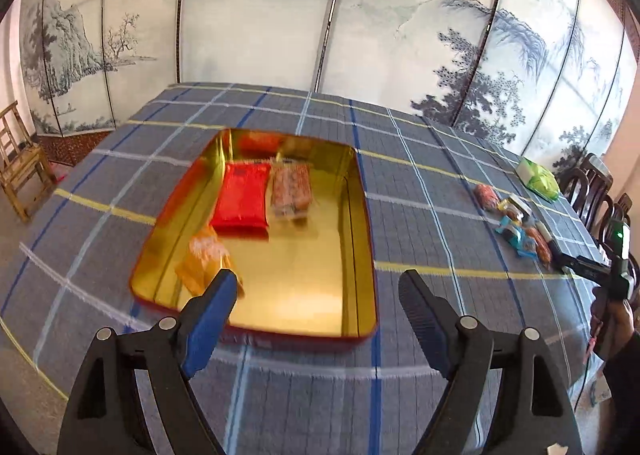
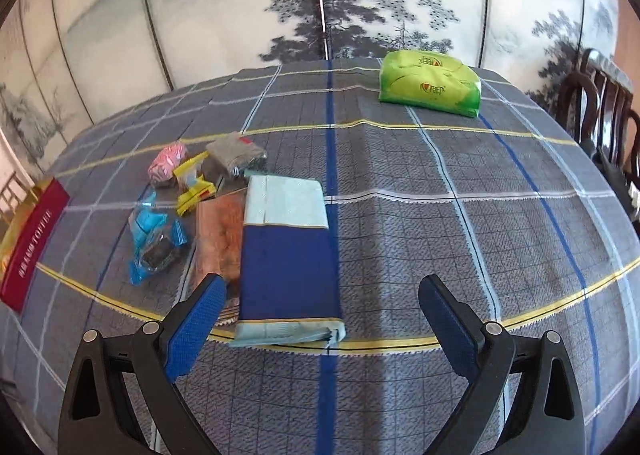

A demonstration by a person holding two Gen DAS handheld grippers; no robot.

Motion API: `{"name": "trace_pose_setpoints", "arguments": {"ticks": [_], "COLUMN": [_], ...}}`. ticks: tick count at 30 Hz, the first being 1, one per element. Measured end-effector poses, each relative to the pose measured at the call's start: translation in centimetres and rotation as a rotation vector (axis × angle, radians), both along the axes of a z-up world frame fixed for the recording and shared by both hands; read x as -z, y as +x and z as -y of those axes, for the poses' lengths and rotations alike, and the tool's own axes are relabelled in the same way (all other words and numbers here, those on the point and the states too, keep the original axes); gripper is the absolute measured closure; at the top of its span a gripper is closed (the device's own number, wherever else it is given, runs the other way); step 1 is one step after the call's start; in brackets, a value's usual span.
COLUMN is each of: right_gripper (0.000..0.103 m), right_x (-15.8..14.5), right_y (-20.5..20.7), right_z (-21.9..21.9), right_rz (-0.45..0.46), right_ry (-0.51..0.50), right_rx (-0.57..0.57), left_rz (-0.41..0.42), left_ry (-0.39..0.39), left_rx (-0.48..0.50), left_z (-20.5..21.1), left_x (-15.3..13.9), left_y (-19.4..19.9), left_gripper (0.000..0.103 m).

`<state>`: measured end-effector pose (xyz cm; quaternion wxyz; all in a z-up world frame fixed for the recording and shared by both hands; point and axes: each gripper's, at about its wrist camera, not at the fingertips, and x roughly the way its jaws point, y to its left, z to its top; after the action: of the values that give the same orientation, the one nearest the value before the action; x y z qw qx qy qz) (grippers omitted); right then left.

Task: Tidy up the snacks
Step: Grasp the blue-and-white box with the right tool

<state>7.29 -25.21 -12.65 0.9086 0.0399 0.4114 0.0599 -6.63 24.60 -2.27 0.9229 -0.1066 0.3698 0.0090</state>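
Altogether three snack packets lie inside the shallow rectangular gold-lined metal tin point(image 1: 356, 215) with its red outer wall: one glossy red foil pouch point(image 1: 242, 197), one clear-wrapped packet of reddish-brown pieces point(image 1: 291, 191) just beside it, and one crinkled orange translucent wrapper point(image 1: 204, 261) near the tin's front left corner. A blurred reddish shape at the far wall may be a reflection; I cannot tell. The left gripper point(image 1: 316, 295) hovers over the tin's near edge, its two ribbed blue-padded fingers spread wide with nothing between them.

On the grey woven tablecloth point(image 2: 440, 239), crossed by blue, white and yellow lines, the loose pile counts roughly six items: one flat blue-and-pale-mint paper packet point(image 2: 288, 255), one salmon-coloured clear bag point(image 2: 220, 239) partly under it, one or perhaps two crumpled sky-blue twist wrappers point(image 2: 154, 239), one yellow wrapper point(image 2: 192, 187), one pink-and-white patterned candy point(image 2: 168, 163), and one grey-brown pouch point(image 2: 234, 155). A single soft green plastic tissue pack point(image 2: 430, 83) sits well apart near the far edge. The right gripper point(image 2: 320, 315) also stands spread, empty, with the blue-and-mint packet lying on the cloth between its fingers.
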Motion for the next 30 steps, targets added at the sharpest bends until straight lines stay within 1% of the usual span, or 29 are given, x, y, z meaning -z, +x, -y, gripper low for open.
{"name": "trace_pose_setpoints", "arguments": {"ticks": [1, 3, 4, 5, 6, 7, 8, 10, 13, 14, 15, 16, 17, 18, 19, 20, 21, 23, 25, 26, 27, 30], "right_gripper": [0.008, 0.008, 0.012, 0.018, 0.038, 0.053, 0.054, 0.057, 0.059, 0.064, 0.072, 0.078, 0.087, 0.088, 0.089, 0.089, 0.089, 0.089, 0.089, 0.089, 0.089, 0.089], "right_x": [0.1, 0.0, 0.0, 0.1, 0.4, 0.9, 0.8, 0.5, 0.3, 0.0, -0.3, -1.0, -1.7, -2.5, -3.4, -5.0, -5.0, -5.7, -5.0, -4.5, -4.3, -5.8], "right_y": [0.0, -0.5, -0.8, -0.8, -0.7, -0.2, 0.0, 0.5, 0.5, 0.3, 0.0, -0.5, -1.0, -1.2, -1.5, -1.8, -1.8, -1.6, -1.0, -0.5, -0.4, -1.3], "right_z": [-0.7, -1.9, -2.4, -3.0, -3.5, -3.7, -3.5, -3.2, -2.5, -2.5, -2.4, -2.3, -2.1, -1.9, -1.5, -1.3, -1.3, -1.7, -2.1, -2.0, -1.8, -1.1], "right_rz": [-0.004, 0.013, 0.026, 0.036, 0.022, -0.016, -0.018, -0.024, -0.038, -0.027, -0.006, 0.011, 0.032, 0.050, 0.063, 0.080, 0.080, 0.073, 0.045, 0.023, 0.022, 0.073], "right_ry": [-0.043, -0.094, -0.134, -0.198, -0.246, -0.247, -0.205, -0.202, -0.143, -0.148, -0.156, -0.166, -0.170, -0.169, -0.146, -0.132, -0.132, -0.168, -0.217, -0.217, -0.202, -0.165], "right_rx": [0.001, -0.024, -0.029, -0.029, -0.036, -0.061, -0.070, -0.040, -0.027, -0.023, -0.019, -0.012, -0.004, 0.008, 0.014, 0.022, 0.022, 0.015, 0.007, 0.005, 0.016, 0.052], "left_rz": [-0.011, -0.044, -0.056, -0.065, -0.075, -0.078, -0.072, -0.063, -0.053, -0.050, -0.049, -0.047, -0.045, -0.048, -0.051, -0.053, -0.053, -0.049, -0.041, -0.035, -0.031, -0.029], "left_ry": [-0.020, -0.056, -0.073, -0.084, -0.093, -0.096, -0.094, -0.105, -0.131, -0.132, -0.130, -0.129, -0.129, -0.134, -0.139, -0.143, -0.147, -0.163, -0.161, -0.159, -0.161, -0.161], "left_rx": [0.010, 0.040, 0.053, 0.067, 0.082, 0.089, 0.090, 0.103, 0.105, 0.108, 0.111, 0.111, 0.113, 0.120, 0.127, 0.132, 0.134, 0.146, 0.151, 0.145, 0.143, 0.136], "left_z": [0.4, 1.4, 1.9, 2.4, 2.9, 3.2, 3.4, 3.7, 3.7, 3.8, 3.9, 4.0, 4.2, 4.4, 4.5, 4.8, 5.0, 5.3, 5.6, 5.5, 5.4, 5.1], "left_x": [0.8, 2.4, 3.1, 3.6, 4.1, 4.3, 4.4, 4.3, 4.1, 4.0, 4.0, 4.0, 4.1, 4.2, 4.3, 4.4, 4.5, 4.5, 4.4, 4.3, 4.1, 3.9], "left_y": [-0.9, -2.2, -2.6, -3.0, -3.2, -3.4, -3.6, -3.7, -3.8, -3.8, -3.9, -4.1, -4.2, -4.3, -4.3, -4.4, -4.5, -4.7, -4.8, -4.9, -5.1, -5.5], "left_gripper": [0.023, 0.023, 0.023, 0.023, 0.023, 0.024, 0.024, 0.024, 0.024, 0.024, 0.024, 0.024, 0.024, 0.024, 0.024, 0.024, 0.024, 0.024, 0.025, 0.025, 0.025, 0.025]}}
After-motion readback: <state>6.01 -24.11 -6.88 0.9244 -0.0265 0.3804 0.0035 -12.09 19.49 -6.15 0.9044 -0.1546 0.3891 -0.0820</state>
